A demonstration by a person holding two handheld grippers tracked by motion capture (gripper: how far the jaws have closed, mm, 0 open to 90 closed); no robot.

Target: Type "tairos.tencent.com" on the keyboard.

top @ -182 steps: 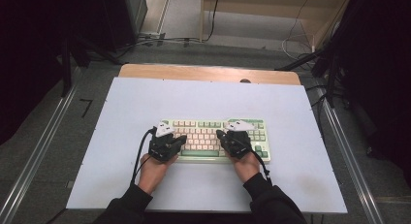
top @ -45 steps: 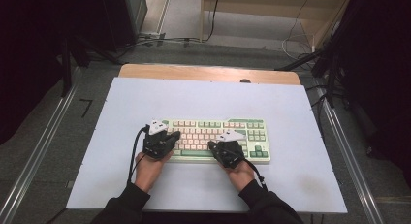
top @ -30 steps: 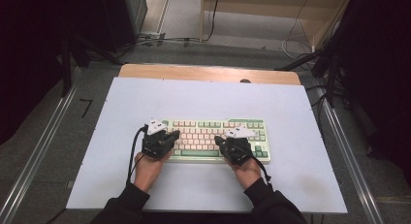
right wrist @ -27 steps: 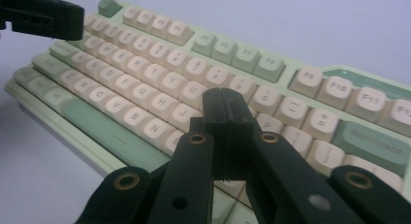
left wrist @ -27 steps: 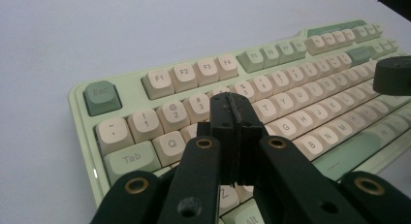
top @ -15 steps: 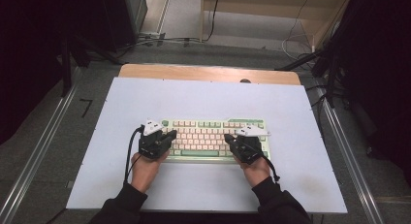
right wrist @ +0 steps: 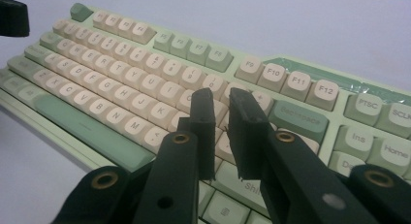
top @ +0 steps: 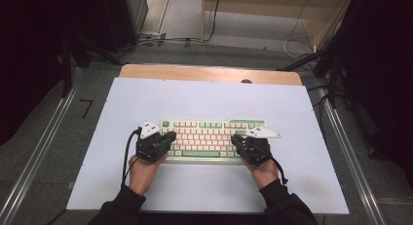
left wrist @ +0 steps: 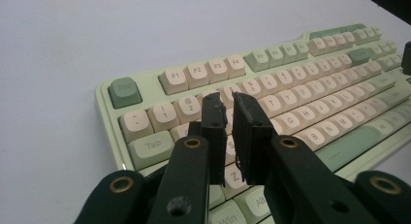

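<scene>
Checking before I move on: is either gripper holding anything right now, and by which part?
Nothing is held. The left gripper and right gripper hover over the keyboard, jaws just opening slightly, narrow gaps empty.

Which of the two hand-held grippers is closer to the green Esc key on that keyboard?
Left. The left gripper hovers beside the green Esc key; the right gripper sits at the pale green and cream keyboard's opposite end.

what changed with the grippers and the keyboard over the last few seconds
The right gripper slid from the middle keys out to the right end of the keyboard; the left gripper edged slightly toward the left end. Both pairs of jaws have just been opening a little, a narrow gap showing in each gripper view, nothing between them. The keyboard stayed in place on the table.
</scene>
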